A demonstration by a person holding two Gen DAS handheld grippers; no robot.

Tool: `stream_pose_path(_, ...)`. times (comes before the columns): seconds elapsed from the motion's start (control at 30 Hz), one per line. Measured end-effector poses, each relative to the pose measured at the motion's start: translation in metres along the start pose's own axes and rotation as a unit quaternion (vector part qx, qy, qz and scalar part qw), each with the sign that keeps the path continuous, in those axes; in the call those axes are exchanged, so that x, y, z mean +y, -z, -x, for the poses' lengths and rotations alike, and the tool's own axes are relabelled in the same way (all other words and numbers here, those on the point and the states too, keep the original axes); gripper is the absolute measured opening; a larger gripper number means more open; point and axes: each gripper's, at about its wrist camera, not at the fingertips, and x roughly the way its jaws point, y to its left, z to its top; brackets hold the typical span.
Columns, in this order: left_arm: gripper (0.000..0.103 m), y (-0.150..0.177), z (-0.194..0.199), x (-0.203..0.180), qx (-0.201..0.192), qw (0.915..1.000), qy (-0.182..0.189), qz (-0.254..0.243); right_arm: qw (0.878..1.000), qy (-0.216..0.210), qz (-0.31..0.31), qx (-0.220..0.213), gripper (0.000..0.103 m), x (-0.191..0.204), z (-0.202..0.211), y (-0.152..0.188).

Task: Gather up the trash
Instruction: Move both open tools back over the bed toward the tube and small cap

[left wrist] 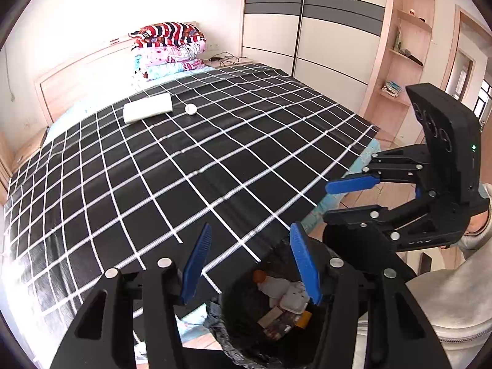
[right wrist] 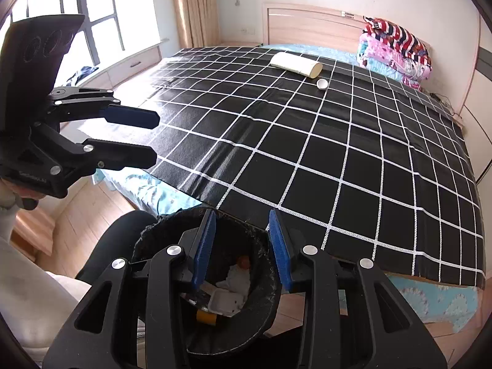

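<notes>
Both hand-held grippers, your left (left wrist: 250,264) and right (right wrist: 241,247), hang wide open, empty, over the trash bin (right wrist: 160,233) beside the bed (right wrist: 307,141).

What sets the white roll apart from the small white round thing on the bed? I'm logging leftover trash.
The white roll is far larger than the small round piece. The roll is a long cylinder lying on its side; the round piece is squat, like a cap. Both are white, lie apart on the checked cover, and neither gripper holds them.

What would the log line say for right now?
left gripper: open, empty | right gripper: open, empty | trash bin: holds trash | white pack, white cap: on bed
</notes>
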Motion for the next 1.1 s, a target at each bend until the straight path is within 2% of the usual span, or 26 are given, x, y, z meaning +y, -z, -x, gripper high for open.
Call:
stream_pose_path(0.13,0.062,-0.011,0.003,0.01,-0.01,0.9997,-0.02,-0.01,1.0,0.002,0.001,-0.005,0.036,-0.004,0.0,-0.007)
stream_pose_path(0.4,0.063,-0.032,-0.004,0.03,-0.007,0.9976,-0.051,-0.046,1.0,0.008,0.001,-0.014,0.036,-0.014,-0.004,-0.022)
stream_pose_path(0.43,0.066,-0.034,-0.005,0.033,-0.008,0.9972,-0.055,-0.05,1.0,0.009,0.0,-0.015,0.036,-0.016,-0.005,-0.024)
stream_pose_path(0.57,0.067,-0.044,-0.012,0.043,-0.006,0.9962,-0.058,-0.065,1.0,0.012,-0.006,-0.019,0.036,-0.025,-0.01,-0.035)
stream_pose_path(0.73,0.074,-0.059,-0.022,0.051,-0.007,0.9933,-0.071,-0.091,1.0,0.017,-0.011,-0.021,0.036,-0.035,-0.02,-0.05)
stream_pose_path(1.1,0.074,-0.087,-0.059,0.083,0.007,0.9911,-0.07,-0.113,0.999,0.027,-0.014,-0.035,0.037,-0.059,-0.047,-0.093)
